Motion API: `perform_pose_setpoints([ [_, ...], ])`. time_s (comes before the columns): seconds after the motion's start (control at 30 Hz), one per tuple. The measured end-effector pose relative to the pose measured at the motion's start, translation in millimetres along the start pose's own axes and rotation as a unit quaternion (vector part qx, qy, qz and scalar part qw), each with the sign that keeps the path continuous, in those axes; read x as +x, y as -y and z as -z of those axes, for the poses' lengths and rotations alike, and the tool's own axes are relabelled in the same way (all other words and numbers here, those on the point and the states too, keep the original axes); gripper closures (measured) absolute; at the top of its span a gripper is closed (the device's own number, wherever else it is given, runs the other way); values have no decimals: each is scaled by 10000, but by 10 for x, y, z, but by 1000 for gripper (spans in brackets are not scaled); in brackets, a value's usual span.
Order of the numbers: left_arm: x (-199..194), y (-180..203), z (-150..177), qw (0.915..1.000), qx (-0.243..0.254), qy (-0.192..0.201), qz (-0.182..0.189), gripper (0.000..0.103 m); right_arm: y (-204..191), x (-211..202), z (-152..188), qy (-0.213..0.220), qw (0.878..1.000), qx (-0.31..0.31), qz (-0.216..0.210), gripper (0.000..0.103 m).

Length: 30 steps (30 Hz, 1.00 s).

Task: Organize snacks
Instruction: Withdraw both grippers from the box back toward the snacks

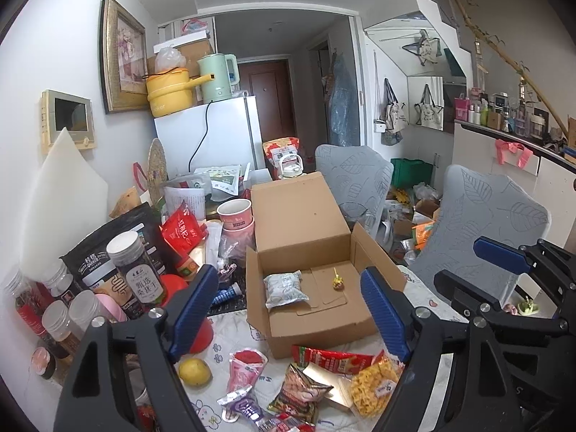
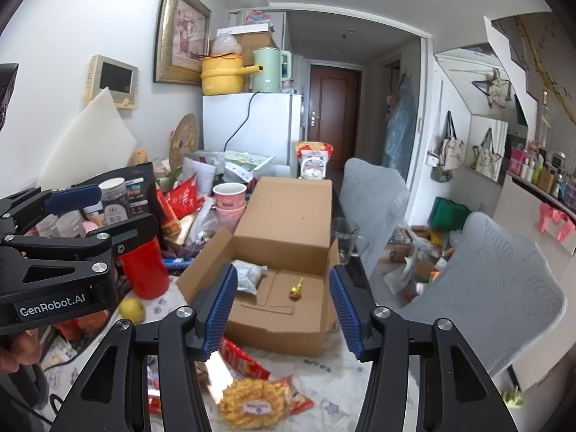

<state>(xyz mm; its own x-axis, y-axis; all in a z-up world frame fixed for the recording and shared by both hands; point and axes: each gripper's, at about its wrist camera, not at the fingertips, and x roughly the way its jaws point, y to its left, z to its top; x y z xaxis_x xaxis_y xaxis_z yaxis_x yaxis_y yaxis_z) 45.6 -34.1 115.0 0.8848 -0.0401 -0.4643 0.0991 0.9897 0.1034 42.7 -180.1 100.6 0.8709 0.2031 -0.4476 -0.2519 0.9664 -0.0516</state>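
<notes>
While both grippers hang above the near edge of the table with nothing between their pads, the loose snacks lie below and slightly nearer than the fingertips, so the coming pick looks like a downward reach rather than a forward one. The left gripper [image 1: 288, 309] has its jaws spread wide and empty; the right gripper [image 2: 284, 309] has its jaws parted too, less widely, and also empty.

Nearest, under the right gripper, sits the yellow crisp bag [image 2: 252, 405], its long axis running roughly left to right, with a red packet [image 2: 241, 360] just beyond it, angled from near right to far left. In the left wrist view the same yellow bag [image 1: 372, 383] lies to the right of centre, a dark snack bag [image 1: 297, 392] to its left, then a pink packet [image 1: 244, 365] and a lemon [image 1: 194, 370] further left. I judge the right hand better placed for the yellow bag, the left for the pink and dark ones.

Beyond them stands the open cardboard box [image 1: 313, 327], already holding a silver pouch [image 1: 284, 288] at its left and a small lollipop [image 1: 337, 282] near the middle.
</notes>
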Motion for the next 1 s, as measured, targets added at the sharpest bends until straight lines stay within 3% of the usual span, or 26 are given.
perform_pose_setpoints([
  [0.2, -124, 34, 186, 9999, -6, -103, 135, 21, -46, -209, 197, 42, 10000, -59, -36, 41],
  [1.0, -445, 57, 898, 9966, -94, -409, 703, 21, -245, -509, 899, -223, 9992, 41, -340, 41],
])
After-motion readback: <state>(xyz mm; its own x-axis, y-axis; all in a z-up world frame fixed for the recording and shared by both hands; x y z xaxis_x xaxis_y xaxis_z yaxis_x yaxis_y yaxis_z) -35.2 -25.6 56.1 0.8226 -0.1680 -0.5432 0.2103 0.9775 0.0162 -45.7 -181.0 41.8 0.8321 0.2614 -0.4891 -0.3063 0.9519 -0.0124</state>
